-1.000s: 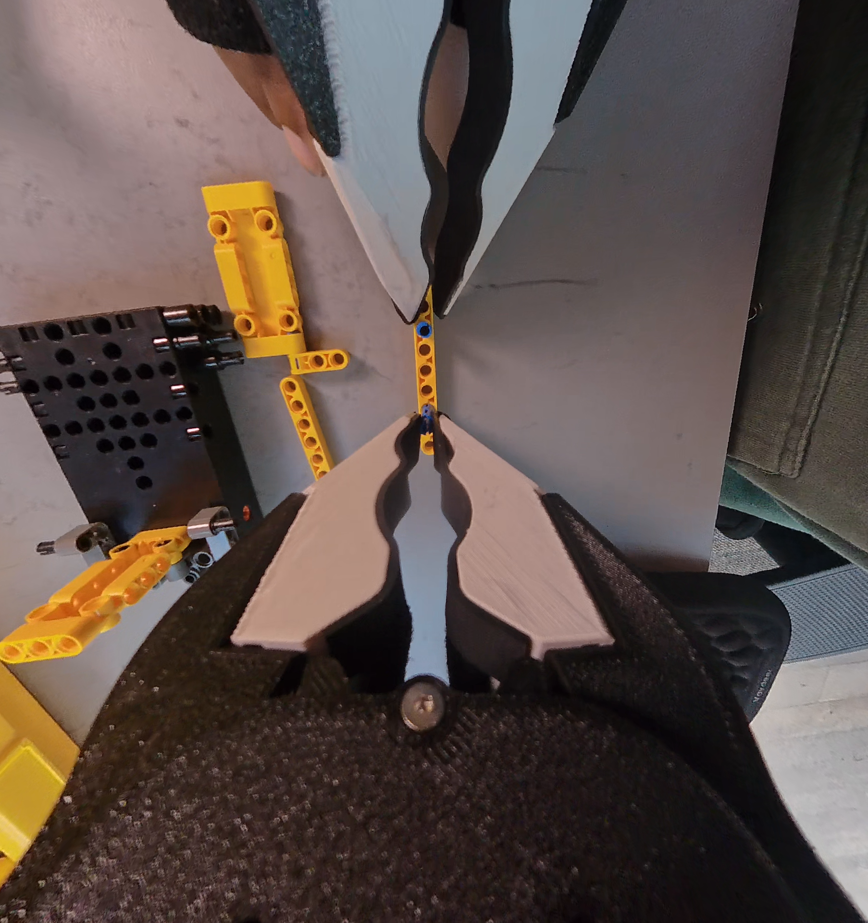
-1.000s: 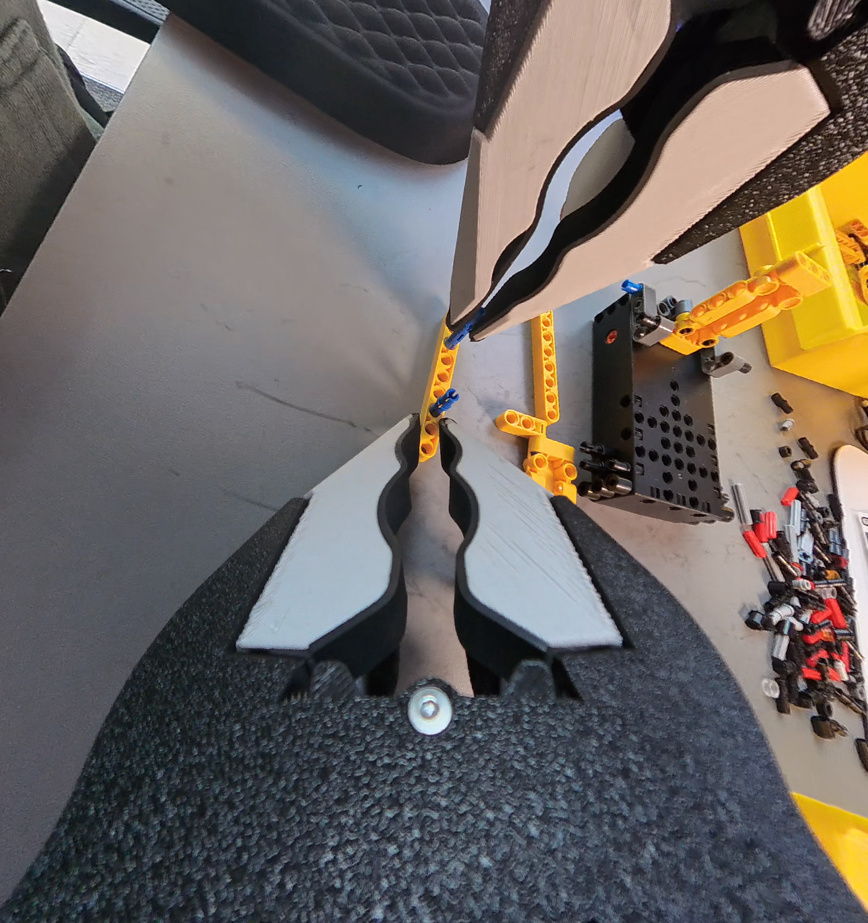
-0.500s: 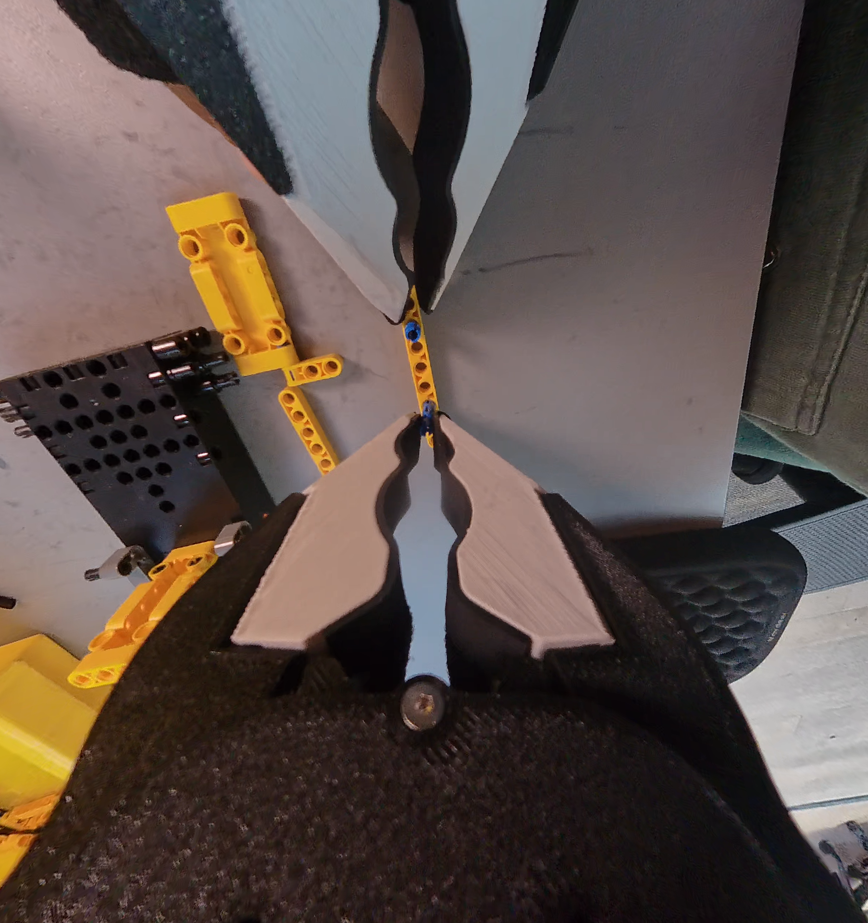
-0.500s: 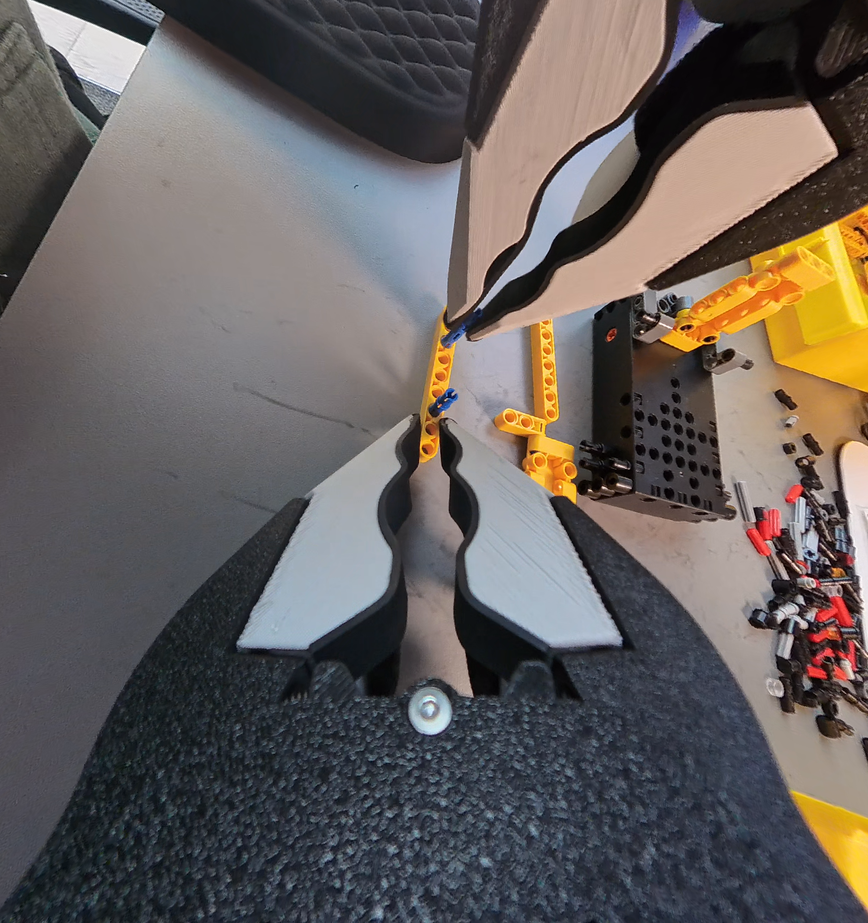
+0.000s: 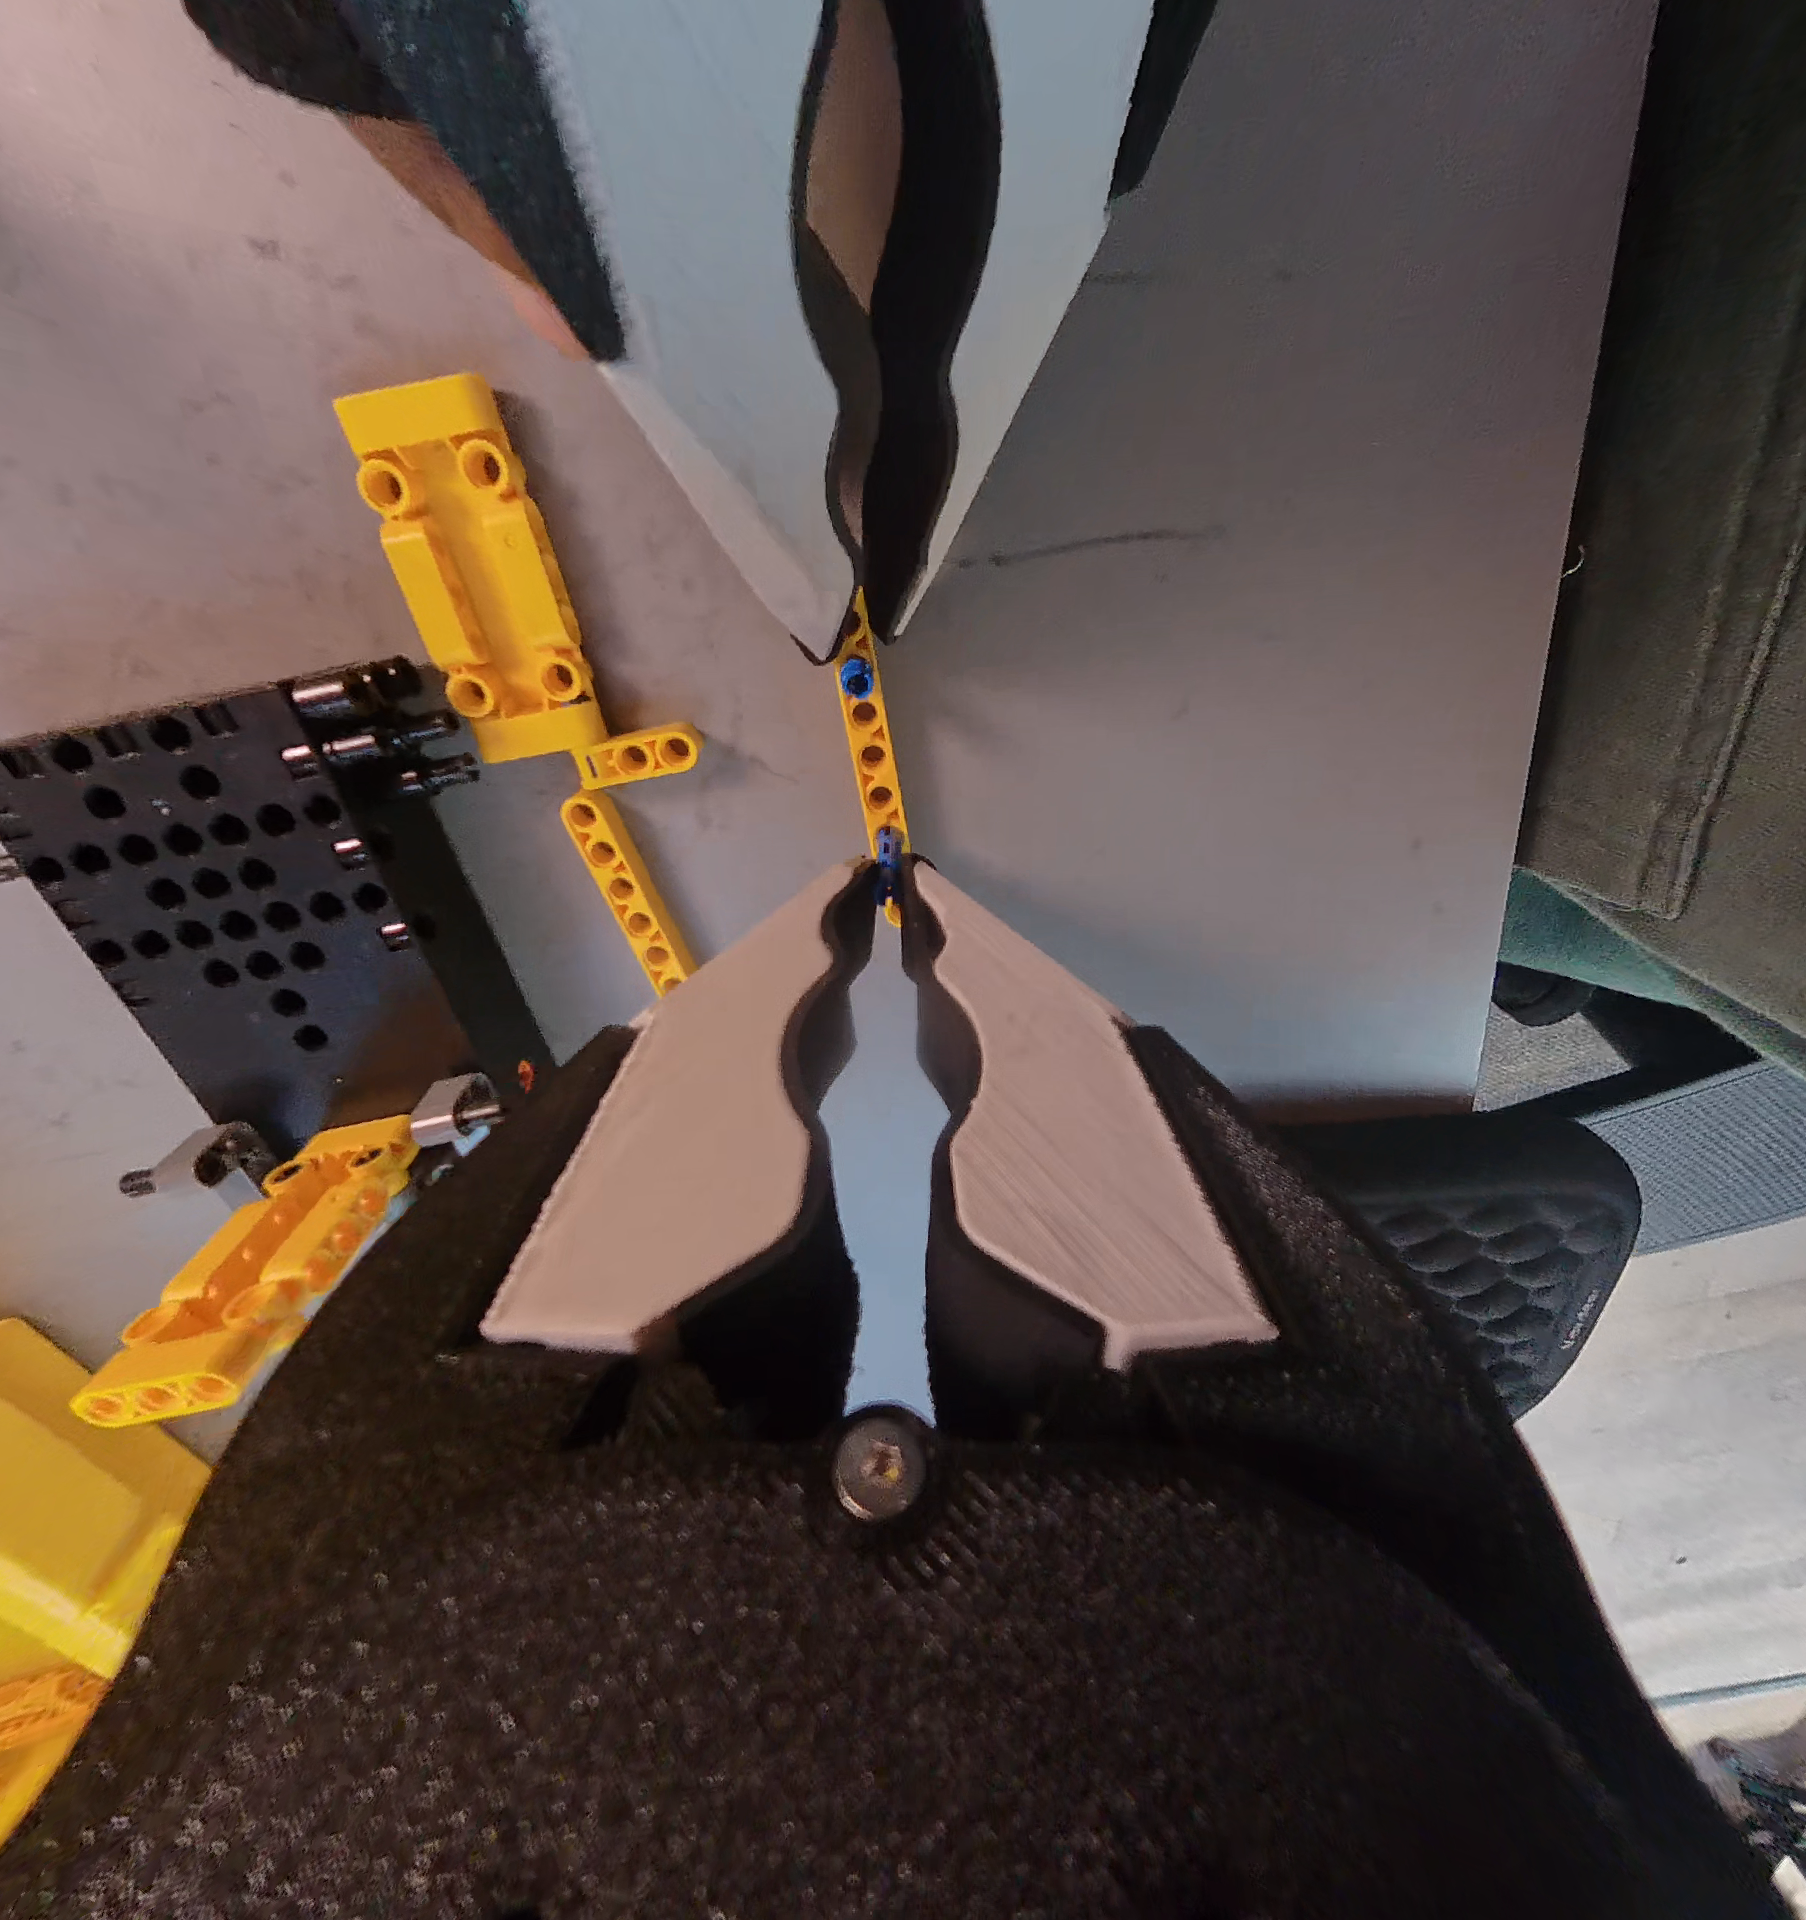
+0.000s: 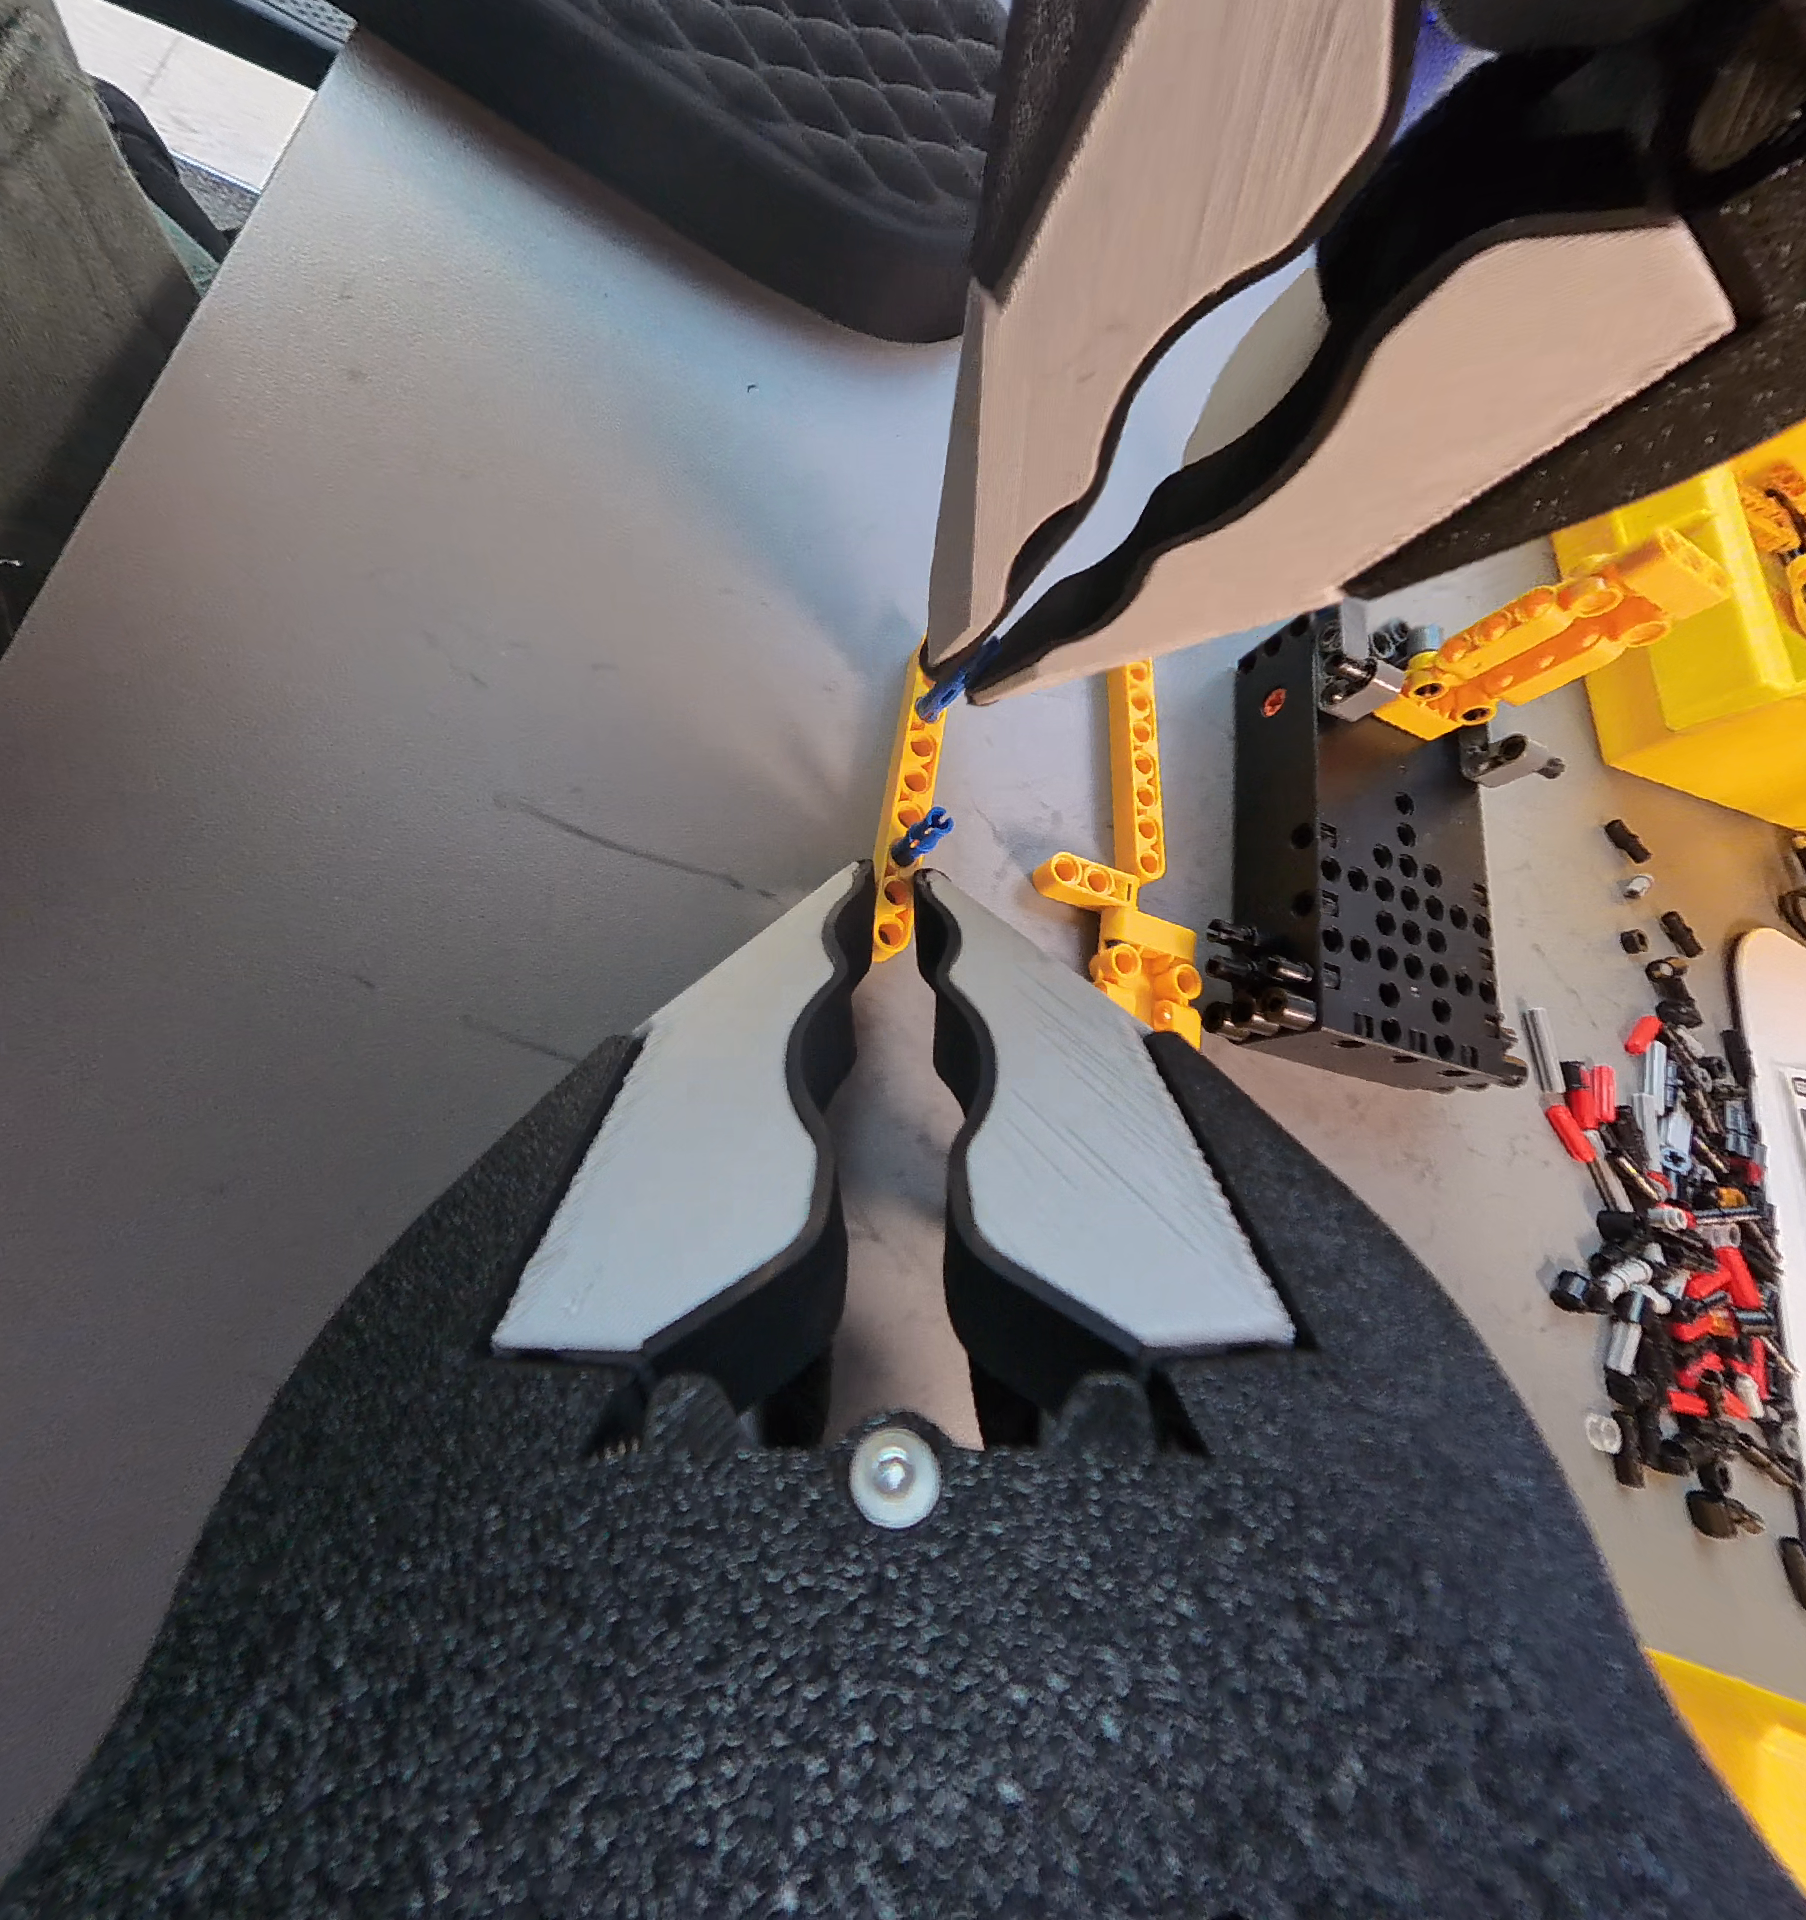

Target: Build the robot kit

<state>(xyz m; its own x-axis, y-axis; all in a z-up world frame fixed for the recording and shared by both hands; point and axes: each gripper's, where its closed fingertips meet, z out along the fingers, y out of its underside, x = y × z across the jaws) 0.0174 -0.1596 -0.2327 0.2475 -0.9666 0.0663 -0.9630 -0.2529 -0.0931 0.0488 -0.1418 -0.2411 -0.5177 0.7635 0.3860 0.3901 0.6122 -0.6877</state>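
Holed beam (image 5: 871,764) spans between both grippers; perforated plate (image 5: 192,883) lies leftward.

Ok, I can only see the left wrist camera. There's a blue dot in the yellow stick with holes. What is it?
Observer: In the right wrist view it is a blue pin sticking out sideways from the yellow beam.
Operator: Is my left gripper holding one too?
Observer: Yes. From that side, its tips pinch a second blue pin at the beam's far end.
Operator: Are there more pins anywhere?
Observer: Yes. A heap of red, black and grey pins lies on the table beside the black perforated plate, outside your picture.
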